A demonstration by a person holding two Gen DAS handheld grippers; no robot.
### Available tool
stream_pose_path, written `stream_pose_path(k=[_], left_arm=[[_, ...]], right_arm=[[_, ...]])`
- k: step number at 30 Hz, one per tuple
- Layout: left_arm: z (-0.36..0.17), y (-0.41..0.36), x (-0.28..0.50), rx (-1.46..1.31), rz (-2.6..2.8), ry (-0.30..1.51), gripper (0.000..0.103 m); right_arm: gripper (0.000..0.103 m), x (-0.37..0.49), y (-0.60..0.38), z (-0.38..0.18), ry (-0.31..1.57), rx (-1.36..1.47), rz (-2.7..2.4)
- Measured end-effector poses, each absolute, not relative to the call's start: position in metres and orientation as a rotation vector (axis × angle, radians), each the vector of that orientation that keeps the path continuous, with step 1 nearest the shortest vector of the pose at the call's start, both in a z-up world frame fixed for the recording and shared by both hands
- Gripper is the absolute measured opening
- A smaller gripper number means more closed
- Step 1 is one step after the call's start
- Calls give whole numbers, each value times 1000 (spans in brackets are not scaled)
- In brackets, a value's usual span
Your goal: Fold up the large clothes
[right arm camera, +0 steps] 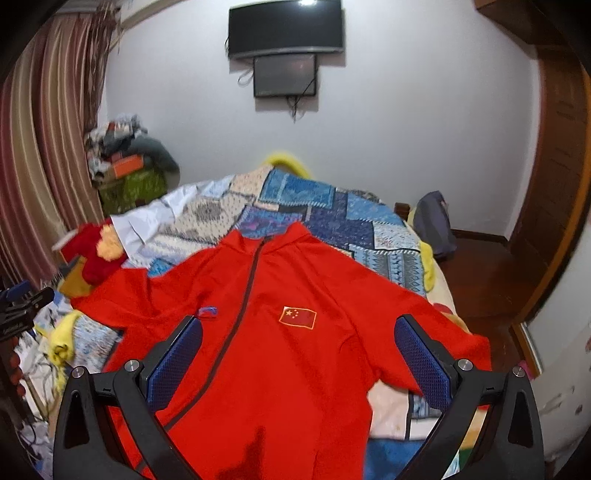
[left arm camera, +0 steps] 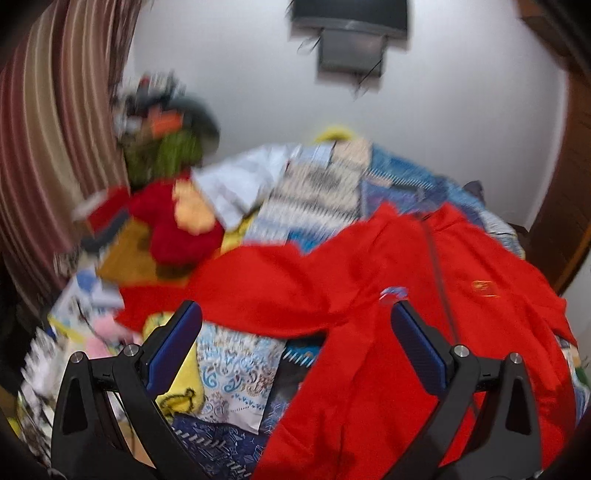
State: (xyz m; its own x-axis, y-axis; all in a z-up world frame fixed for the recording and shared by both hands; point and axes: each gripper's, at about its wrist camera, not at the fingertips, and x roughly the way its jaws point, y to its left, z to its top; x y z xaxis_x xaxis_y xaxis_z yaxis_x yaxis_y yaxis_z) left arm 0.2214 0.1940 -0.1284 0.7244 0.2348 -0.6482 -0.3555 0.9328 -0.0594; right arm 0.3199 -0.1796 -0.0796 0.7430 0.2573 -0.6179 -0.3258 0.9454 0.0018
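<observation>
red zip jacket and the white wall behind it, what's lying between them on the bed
In the right wrist view, a blue patchwork quilt covers the stretch between the red zip jacket and the white wall.

Both wrist views face the wall over the bed (left apparently nearer, blurred).

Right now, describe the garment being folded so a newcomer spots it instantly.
Start at the bed with the blue patchwork quilt, below the wall-mounted TV. Spread front-up across its near end lies the red jacket. Unlike the red plush toy at the left edge, it has a dark diagonal zip and a small flag patch on the chest.
</observation>
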Motion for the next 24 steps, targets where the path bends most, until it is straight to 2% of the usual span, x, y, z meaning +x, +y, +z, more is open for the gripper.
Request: stream_pose_path(k=[4,9,19,22,24], left_arm=[[-178,239,250,-313,334,839,103],[-223,272,263,-491,322,943,103],[-260,321,286,-846,233,935,101],[-261,329,298,-852,266,941,88],[-260,333,307,-809,309,952,71]], right_arm=[[103,367,-164,-104,745,-145,345],[103,424,-142,-151,883,-179,377],[103,483,-83,-231,1084,-212,459],[103,488,-65,-242,1108,-233,500],[103,490,-56,-247,1119,-239,524]])
